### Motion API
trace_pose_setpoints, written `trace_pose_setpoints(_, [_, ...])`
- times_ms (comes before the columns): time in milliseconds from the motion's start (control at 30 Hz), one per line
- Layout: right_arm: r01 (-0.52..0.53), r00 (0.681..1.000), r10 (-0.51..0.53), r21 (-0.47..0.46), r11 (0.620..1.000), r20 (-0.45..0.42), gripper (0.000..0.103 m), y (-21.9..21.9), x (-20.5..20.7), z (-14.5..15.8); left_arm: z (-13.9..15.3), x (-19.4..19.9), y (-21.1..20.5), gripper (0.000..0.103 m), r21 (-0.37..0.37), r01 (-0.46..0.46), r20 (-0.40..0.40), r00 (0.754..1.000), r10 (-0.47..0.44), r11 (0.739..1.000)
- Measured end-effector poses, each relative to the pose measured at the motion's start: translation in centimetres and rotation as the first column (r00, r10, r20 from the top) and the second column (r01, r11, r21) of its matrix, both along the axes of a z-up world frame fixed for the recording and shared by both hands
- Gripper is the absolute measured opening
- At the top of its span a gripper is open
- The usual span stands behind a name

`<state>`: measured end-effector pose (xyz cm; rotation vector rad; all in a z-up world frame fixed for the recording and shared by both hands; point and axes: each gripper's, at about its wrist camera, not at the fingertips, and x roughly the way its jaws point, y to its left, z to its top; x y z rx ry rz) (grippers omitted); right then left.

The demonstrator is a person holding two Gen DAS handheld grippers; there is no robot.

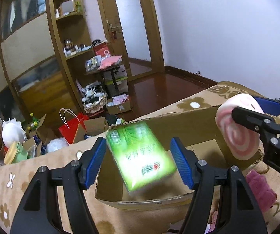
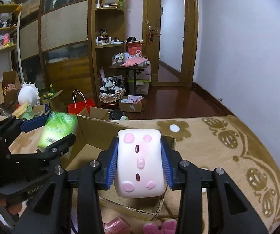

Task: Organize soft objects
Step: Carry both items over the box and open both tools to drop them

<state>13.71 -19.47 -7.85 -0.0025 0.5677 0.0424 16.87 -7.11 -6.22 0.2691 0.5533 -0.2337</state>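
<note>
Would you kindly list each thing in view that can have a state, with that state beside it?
Left gripper: open, the pack between its fingers, untouched.
Green pack: blurred, tilted, over the box opening, gripped by nothing.
Right gripper: shut on the pig toy.
Pig toy: squeezed between the blue pads, above the box.
Cardboard box: open, flaps up, on the bed.
Door: shut.

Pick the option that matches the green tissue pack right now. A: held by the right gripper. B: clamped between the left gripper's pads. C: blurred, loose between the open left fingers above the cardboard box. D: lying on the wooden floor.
C: the green tissue pack is motion-blurred, touching neither pad of the open left gripper, over the cardboard box; the right gripper holds the pink plush roll.
</note>
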Motion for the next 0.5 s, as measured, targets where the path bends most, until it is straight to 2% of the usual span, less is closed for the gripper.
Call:
trace_pose_setpoints(233, [0.005, 1.0, -0.004, 0.041, 0.999, -0.02, 0.047, -0.15, -0.11, -0.51, 0.24, -0.53, -0.13, 0.068, -0.014, 0.026, -0.009, 1.0, -0.026, 1.0])
trace_pose_setpoints(367, [-0.01, 1.0, 0.011, 0.055, 0.998, -0.024, 0.053, -0.11, -0.15, -0.68, 0.24, -0.58, -0.01, 0.08, -0.013, 0.021, -0.02, 1.0, -0.022, 1.0])
trace_pose_setpoints(500, [0.013, 1.0, -0.012, 0.05, 0.999, -0.009, 0.082, -0.17, -0.3, -0.46, 0.37, -0.64, 0.55, 0.08, -0.026, 0.014, -0.058, 0.998, -0.015, 1.0])
